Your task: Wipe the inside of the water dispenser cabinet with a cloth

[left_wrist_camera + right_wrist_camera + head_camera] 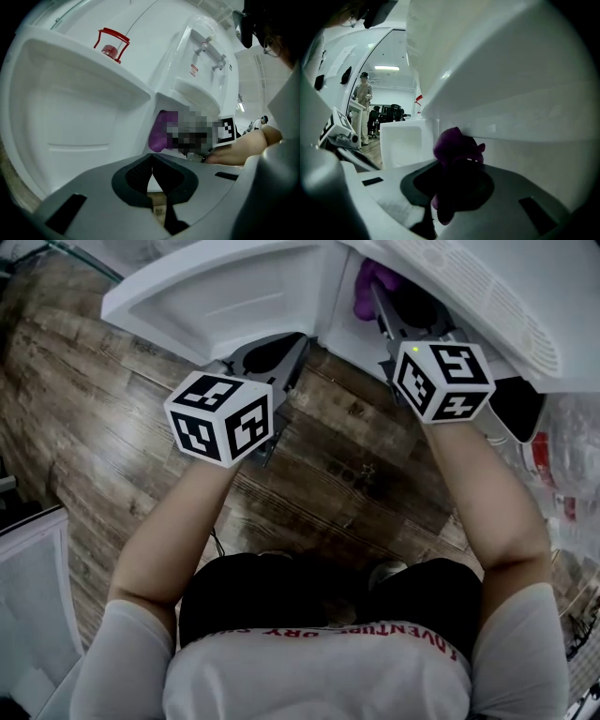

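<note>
One white water dispenser (487, 287) fills the top of the head view, standing on a wooden floor (356, 474). Its cabinet door (225, 296) is swung open to the person's left. The cabinet (525, 159) opens straight ahead of the right arm, and its pale wall and upper ledge fill the right gripper view.

Both grippers are raised toward the opening, but only one is in it. The right gripper (382, 313) reaches into the cabinet mouth, its jaws clamped on the purple cloth (454, 147). The left gripper (286, 357) sits lower and outside, by the bottom edge of the open door. Its jaws are pressed together with nothing between them.

The cloth is a bunched wad with no clear long axis. Most of it stands out ahead of the right jaws and a tail hangs below them. Its leading end lies at the seam where the cabinet's upper ledge meets the wall, and it seems to touch there, though I cannot be sure. From the left gripper the cloth (161, 131) lies ahead and to the right, just inside the door frame.

The wiping surface is directly in front of the cloth, so I judge the next stroke belongs to the right arm, drawn sideways or downward along that wall.
</note>
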### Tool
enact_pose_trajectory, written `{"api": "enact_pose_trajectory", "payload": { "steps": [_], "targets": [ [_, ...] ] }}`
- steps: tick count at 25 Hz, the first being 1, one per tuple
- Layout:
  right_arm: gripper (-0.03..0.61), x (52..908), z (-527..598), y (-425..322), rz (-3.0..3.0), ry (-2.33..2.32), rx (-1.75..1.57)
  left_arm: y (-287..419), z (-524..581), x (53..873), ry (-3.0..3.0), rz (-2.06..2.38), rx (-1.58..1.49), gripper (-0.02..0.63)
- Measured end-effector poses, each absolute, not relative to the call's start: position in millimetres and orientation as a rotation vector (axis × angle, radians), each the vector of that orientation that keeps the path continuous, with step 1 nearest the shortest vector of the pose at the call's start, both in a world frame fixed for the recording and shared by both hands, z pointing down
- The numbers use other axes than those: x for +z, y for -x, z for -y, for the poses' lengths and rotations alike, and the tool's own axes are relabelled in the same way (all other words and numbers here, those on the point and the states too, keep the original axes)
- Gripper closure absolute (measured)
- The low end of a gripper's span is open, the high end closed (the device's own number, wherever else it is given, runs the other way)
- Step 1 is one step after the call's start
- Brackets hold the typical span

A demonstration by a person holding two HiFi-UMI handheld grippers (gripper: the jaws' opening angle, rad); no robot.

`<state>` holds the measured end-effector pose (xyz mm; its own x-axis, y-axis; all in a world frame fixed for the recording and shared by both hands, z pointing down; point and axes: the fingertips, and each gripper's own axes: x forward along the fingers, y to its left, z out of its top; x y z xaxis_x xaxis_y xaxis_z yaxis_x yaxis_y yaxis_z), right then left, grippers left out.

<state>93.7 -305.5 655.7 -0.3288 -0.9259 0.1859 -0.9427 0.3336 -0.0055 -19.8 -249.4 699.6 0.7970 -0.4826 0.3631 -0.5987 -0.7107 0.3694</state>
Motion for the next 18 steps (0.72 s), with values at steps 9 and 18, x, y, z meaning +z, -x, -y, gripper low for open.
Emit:
{"api": "enact_pose_trajectory", "payload": {
  "steps": [9,18],
  "targets": [
    [0.515,680,306,-81,2.425,-1.692,0.186,10,250,701,-2.525,0.8,0.326,0.586],
    [0.515,751,306,-80,2.302,-1.653,0.347,13,249,715,-2.519,0.813,0.365,0.586]
  ]
}}
